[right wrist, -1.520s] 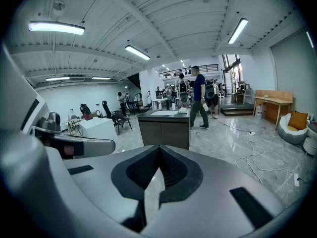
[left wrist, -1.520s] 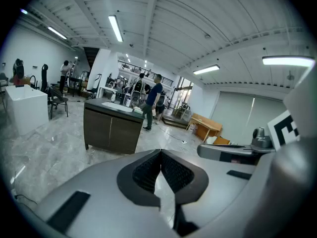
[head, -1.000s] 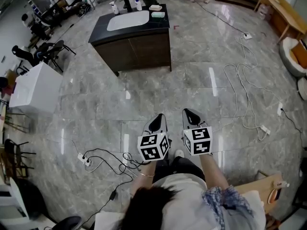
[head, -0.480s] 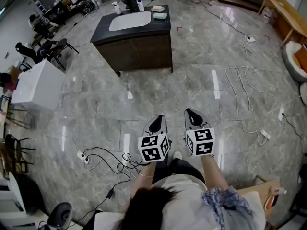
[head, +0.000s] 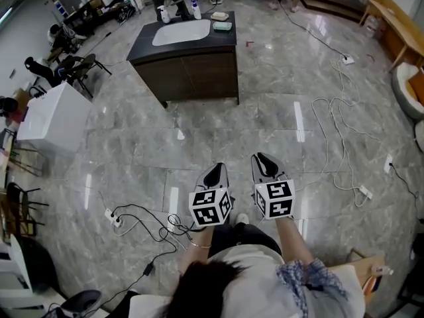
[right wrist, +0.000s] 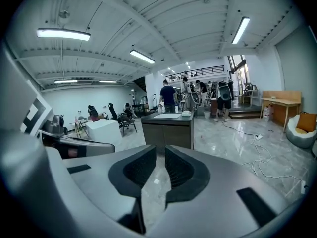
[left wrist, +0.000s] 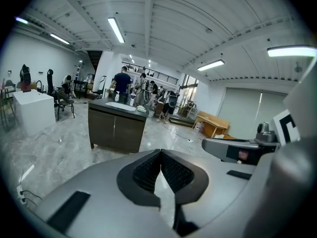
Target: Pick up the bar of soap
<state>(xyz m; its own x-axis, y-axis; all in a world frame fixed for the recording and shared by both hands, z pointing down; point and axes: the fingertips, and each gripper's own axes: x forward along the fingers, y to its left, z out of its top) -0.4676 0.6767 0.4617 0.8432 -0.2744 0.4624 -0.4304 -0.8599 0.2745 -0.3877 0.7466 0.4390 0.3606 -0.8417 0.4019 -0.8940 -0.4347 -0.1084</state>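
With your left gripper (head: pixel 216 169) shut empty and your right gripper (head: pixel 262 158) just cracking open on nothing, cross the floor to the counter (head: pixel 142 46) well ahead and spread the right wide before reaching the bar of soap (head: pixel 220 16), seemingly the pale piece at its far right corner.

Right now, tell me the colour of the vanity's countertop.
The countertop is black; the head view shows it best.

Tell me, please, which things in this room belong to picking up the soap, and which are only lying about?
For the job: the counter; the pale bar on it, probably the soap.

Lying about: bottles, cables on the floor, power strip, white box, chairs.
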